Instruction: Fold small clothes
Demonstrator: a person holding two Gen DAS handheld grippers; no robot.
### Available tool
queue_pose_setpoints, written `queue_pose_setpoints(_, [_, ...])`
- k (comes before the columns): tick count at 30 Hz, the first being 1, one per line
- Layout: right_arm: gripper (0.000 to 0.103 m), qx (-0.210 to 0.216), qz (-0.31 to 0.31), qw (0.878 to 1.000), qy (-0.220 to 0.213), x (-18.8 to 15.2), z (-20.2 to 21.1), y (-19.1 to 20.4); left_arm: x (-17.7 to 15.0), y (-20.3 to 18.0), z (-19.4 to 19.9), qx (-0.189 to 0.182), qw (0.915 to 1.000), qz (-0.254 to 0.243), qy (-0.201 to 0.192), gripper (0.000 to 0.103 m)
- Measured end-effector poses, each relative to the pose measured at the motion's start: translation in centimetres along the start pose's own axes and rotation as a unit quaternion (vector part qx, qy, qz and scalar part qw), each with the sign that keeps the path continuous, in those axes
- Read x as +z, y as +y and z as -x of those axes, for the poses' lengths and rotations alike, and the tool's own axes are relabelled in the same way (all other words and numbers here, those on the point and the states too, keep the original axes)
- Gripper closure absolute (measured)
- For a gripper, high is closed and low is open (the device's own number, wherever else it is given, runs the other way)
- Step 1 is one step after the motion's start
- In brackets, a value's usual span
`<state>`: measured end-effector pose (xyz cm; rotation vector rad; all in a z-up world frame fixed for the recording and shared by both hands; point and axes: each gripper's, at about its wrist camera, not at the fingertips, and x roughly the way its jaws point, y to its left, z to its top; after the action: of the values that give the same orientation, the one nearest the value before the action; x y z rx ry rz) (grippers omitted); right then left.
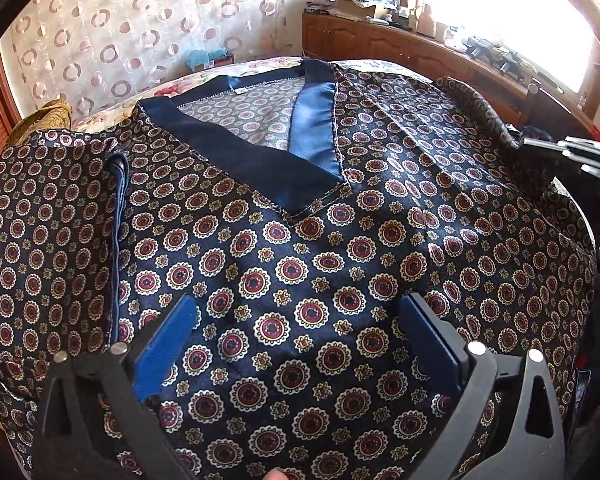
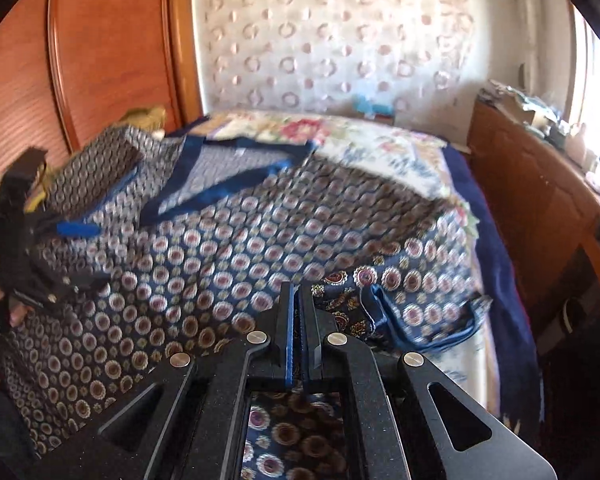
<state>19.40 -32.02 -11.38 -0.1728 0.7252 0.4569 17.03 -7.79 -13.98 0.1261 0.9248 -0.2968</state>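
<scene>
Patterned navy V-neck top lies spread on the bed. Small white neck label; print too small to read. Left hand-held gripper spread wide above the top's front, gripping nothing. Right hand-held gripper clamped tight on the top's fabric.

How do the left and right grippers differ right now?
The left gripper is wide open, nothing between its jaws, above the patterned shirt. The right gripper is shut on a fold of that shirt. Both have blue pads and black frames.
</scene>
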Motion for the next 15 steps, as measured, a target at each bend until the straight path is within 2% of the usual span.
queue_pose_setpoints(3, [0.103,0.003,-0.004,1.000,0.015,-0.6,-0.8,0.3,0.0,0.0,0.0,0.001,1.0000,0.002,0.001,0.000])
queue_pose_setpoints(5, [0.099,0.004,-0.014,1.000,0.017,-0.8,-0.6,-0.1,0.0,0.0,0.0,0.002,1.0000,0.002,0.001,0.000])
queue_pose_setpoints(7, [0.081,-0.002,-0.024,1.000,0.013,-0.9,0.0,-0.5,0.0,0.0,0.0,0.002,1.0000,0.002,0.001,0.000])
queue_pose_setpoints(9, [0.069,-0.005,-0.035,0.999,0.001,-1.1,1.3,-1.2,-0.1,0.1,0.0,0.002,1.0000,0.002,0.002,0.000])
queue_pose_setpoints(12, [0.063,-0.007,-0.046,0.999,-0.018,-1.0,3.2,-2.3,-0.1,0.1,0.1,0.002,1.0000,0.002,0.002,0.000])
queue_pose_setpoints(15, [0.059,-0.038,-0.059,0.997,-0.033,-0.6,4.5,-4.2,-0.3,0.1,0.7,0.006,1.0000,0.003,-0.007,0.000])
